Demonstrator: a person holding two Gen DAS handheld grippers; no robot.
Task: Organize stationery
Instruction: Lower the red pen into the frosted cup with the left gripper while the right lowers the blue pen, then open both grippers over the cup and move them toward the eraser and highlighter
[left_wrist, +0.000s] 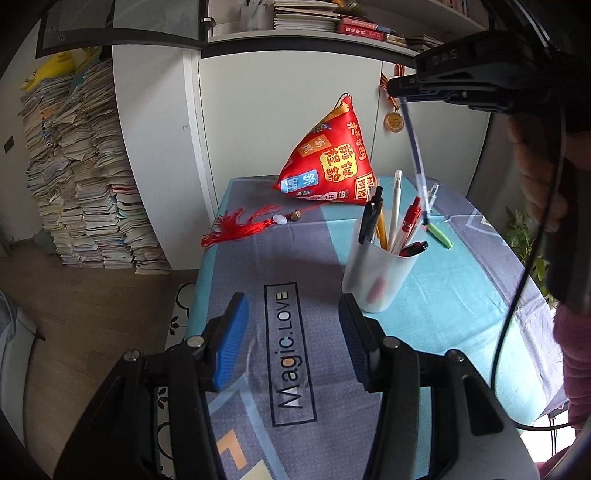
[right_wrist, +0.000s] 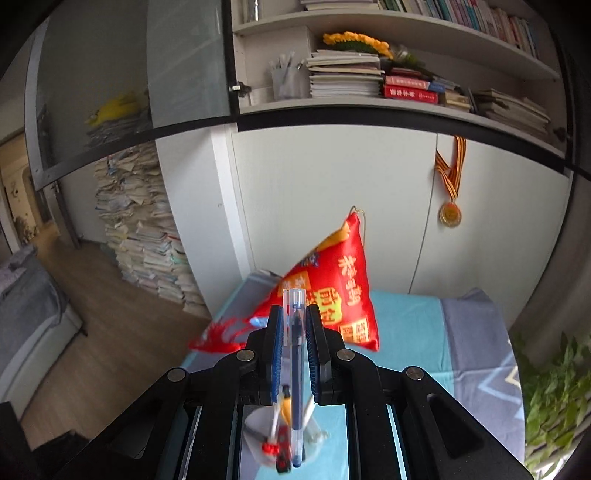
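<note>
A translucent white pen cup (left_wrist: 376, 275) stands on the patterned tablecloth (left_wrist: 295, 332) and holds several pens. My right gripper (left_wrist: 400, 92) is high above the cup, shut on a clear blue pen (left_wrist: 415, 155) that hangs downward with its tip over the cup's far side. In the right wrist view the pen (right_wrist: 295, 350) is clamped between the blue pads, with the cup (right_wrist: 284, 439) below. My left gripper (left_wrist: 293, 332) is open and empty, low over the cloth just left of the cup. A green pen (left_wrist: 439, 234) lies on the cloth behind the cup.
A red pyramid-shaped cushion (left_wrist: 328, 158) with a red tassel (left_wrist: 240, 225) sits at the table's far side. A medal (left_wrist: 393, 120) hangs on the white cabinet. Stacks of papers (left_wrist: 85, 177) stand on the floor to the left. A green plant (right_wrist: 554, 398) is at right.
</note>
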